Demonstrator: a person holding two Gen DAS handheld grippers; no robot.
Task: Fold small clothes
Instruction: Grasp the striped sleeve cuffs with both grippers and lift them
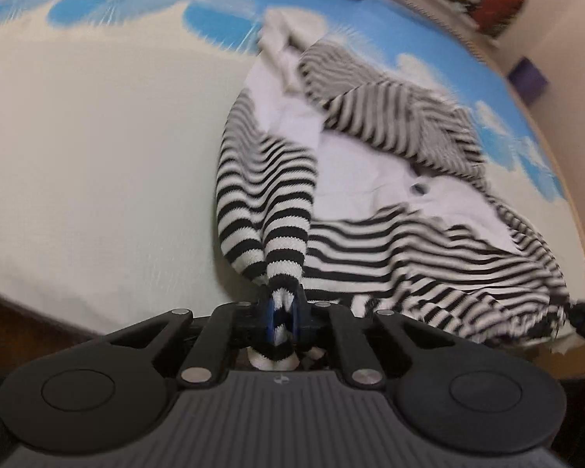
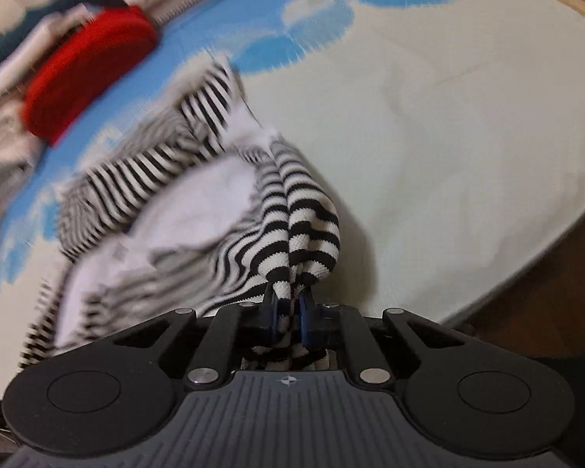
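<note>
Both the left gripper point(image 1: 280, 312) and right gripper point(image 2: 290, 312) clamp the striped garment point(image 1: 370, 195); only the left view shows its button point(image 1: 419, 188).

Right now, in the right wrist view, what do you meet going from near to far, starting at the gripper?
right gripper shut on the striped garment → red cloth bundle → blurred clutter at the back.

L wrist cam low, close behind left gripper point(image 1: 282, 314), facing fwd over bed, R wrist cam likewise behind right gripper point(image 2: 290, 308), both share striped garment point(image 1: 370, 202) & cloud-print sheet point(image 1: 97, 156)
</note>
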